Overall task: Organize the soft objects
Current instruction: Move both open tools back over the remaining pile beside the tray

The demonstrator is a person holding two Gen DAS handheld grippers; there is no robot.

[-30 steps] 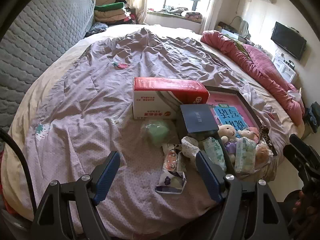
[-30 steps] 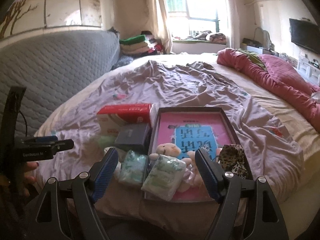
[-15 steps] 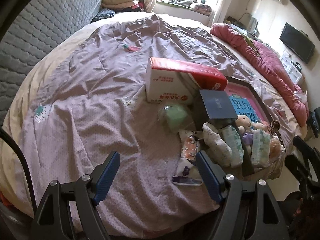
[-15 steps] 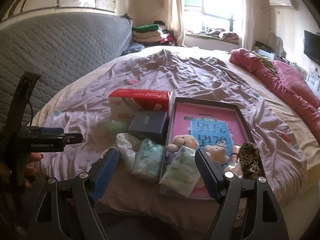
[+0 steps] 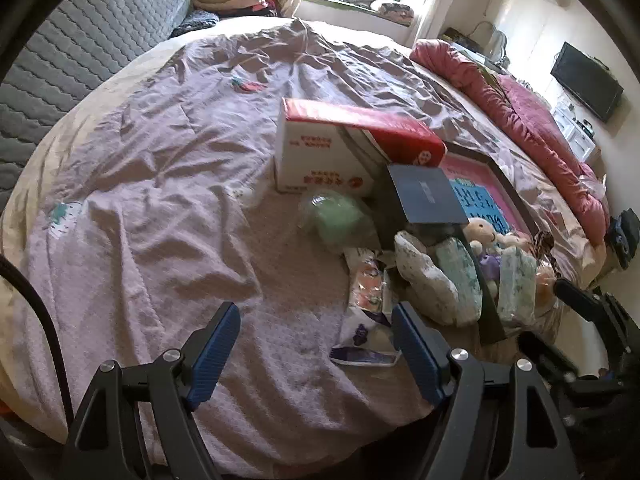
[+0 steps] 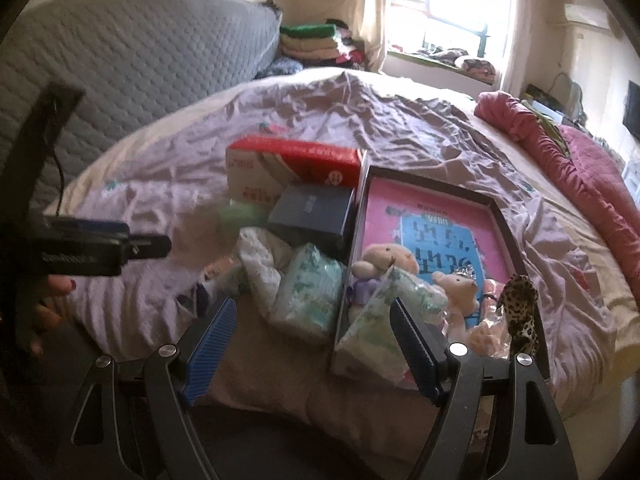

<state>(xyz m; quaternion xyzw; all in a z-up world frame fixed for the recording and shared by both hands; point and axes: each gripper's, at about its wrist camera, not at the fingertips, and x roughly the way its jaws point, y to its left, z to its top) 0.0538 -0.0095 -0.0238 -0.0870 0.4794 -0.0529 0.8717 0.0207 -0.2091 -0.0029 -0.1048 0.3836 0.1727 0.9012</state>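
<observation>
A heap of soft things lies at the near edge of the bed: diaper packs [image 6: 310, 294] [image 5: 456, 276], a white patterned cloth [image 5: 424, 276], a green bundle [image 5: 340, 216], small sachets [image 5: 366, 288] and plush bears [image 6: 390, 258] in a dark tray [image 6: 500, 216] with a pink and blue sheet. My left gripper [image 5: 316, 332] is open over bare quilt, the sachets just right of it. My right gripper [image 6: 312, 328] is open above the bed edge; a diaper pack [image 6: 384, 324] leans by its right finger, untouched.
A red and white carton [image 5: 320, 152] and a dark blue box [image 5: 424, 196] stand behind the heap. A leopard-print pouch [image 6: 520, 308] sits at the tray's right. Grey headboard [image 6: 140, 60], a red duvet [image 5: 532, 120] and folded clothes [image 6: 312, 40] ring the purple quilt [image 5: 160, 160]. A hand [image 6: 48, 304] holds the left gripper.
Both grippers have sunk closer to the bed. The right one rolled and shifted, so the heap now sits larger between its fingers. Jaws unchanged; nothing taken hold of.
</observation>
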